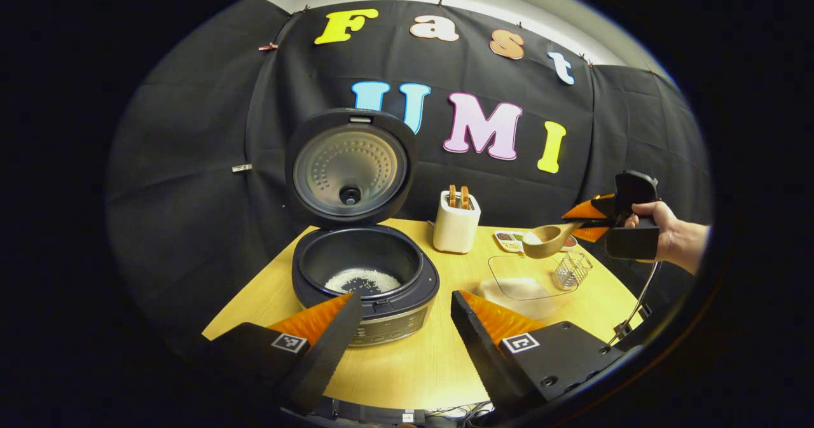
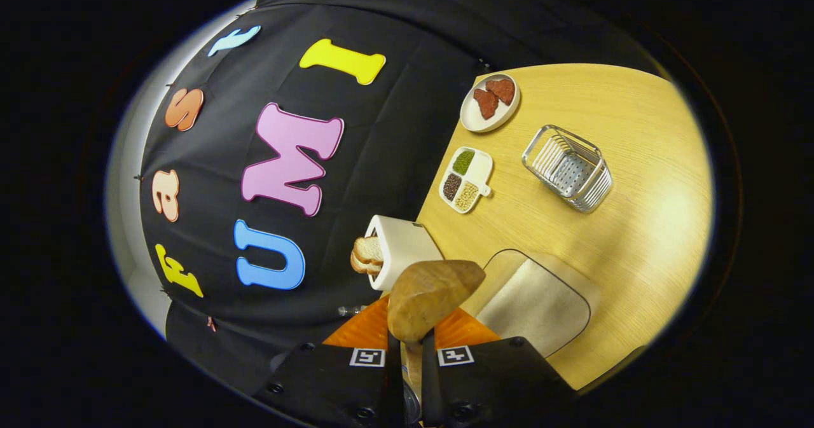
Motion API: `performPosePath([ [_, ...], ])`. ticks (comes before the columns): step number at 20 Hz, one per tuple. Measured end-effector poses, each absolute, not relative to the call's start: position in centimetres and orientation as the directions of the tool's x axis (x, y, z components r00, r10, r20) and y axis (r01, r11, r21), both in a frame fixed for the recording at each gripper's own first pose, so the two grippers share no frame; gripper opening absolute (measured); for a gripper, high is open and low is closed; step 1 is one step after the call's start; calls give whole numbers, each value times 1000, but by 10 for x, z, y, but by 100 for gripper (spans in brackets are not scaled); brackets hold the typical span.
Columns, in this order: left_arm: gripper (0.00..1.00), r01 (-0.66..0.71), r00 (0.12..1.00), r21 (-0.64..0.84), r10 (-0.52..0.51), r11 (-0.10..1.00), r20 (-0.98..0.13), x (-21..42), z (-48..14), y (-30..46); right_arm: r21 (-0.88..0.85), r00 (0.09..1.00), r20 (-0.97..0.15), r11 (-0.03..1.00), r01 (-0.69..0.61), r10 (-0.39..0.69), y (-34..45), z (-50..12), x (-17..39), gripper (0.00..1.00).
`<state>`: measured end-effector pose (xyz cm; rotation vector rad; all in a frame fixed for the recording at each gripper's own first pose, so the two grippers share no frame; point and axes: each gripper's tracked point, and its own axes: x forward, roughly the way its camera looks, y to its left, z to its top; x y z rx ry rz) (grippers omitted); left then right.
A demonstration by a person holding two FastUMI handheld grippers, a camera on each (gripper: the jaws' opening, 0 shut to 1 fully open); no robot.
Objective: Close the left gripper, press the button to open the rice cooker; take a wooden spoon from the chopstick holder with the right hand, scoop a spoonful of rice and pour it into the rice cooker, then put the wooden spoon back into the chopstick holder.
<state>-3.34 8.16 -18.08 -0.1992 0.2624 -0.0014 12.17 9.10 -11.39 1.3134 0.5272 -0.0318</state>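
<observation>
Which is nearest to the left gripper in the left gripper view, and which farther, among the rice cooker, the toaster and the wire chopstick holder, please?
From the left gripper:
1. Rice cooker, just beyond the fingertips, slightly to the view's left, lid up.
2. Wire chopstick holder, off to the view's right, past the clear rice tray.
3. Toaster, at the table's back edge by the cloth wall.

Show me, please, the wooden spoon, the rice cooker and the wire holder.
Spoon (image 1: 545, 240), left gripper view, on its bowl.
Cooker (image 1: 430, 280), left gripper view, on its rim.
Holder (image 2: 568, 168), right gripper view, on its wire side.
</observation>
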Motion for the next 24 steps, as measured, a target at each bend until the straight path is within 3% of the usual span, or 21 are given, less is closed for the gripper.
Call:
performPosePath([
  [8, 95, -113, 967, -223, 56, 968, -248, -51, -184, 117, 941, 852, -308, 265, 209, 423, 188, -63, 133, 15],
  [9, 96, -124, 967, -203, 73, 971, -243, -52, -183, 124, 943, 842, -305, 266, 201, 446, 204, -59, 132, 10],
  [10, 96, -135, 967, -191, 87, 972, -240, -54, -183, 132, 944, 832, -302, 270, 192, 465, 218, -58, 132, 15],
  [15, 95, -195, 959, -220, 139, 956, -247, -63, -187, 164, 940, 791, -293, 312, 136, 537, 283, -52, 130, 15],
  [24, 96, -250, 946, -260, 178, 932, -270, -69, -198, 191, 867, 763, -296, 497, -38, 575, 370, -56, 128, 15],
])
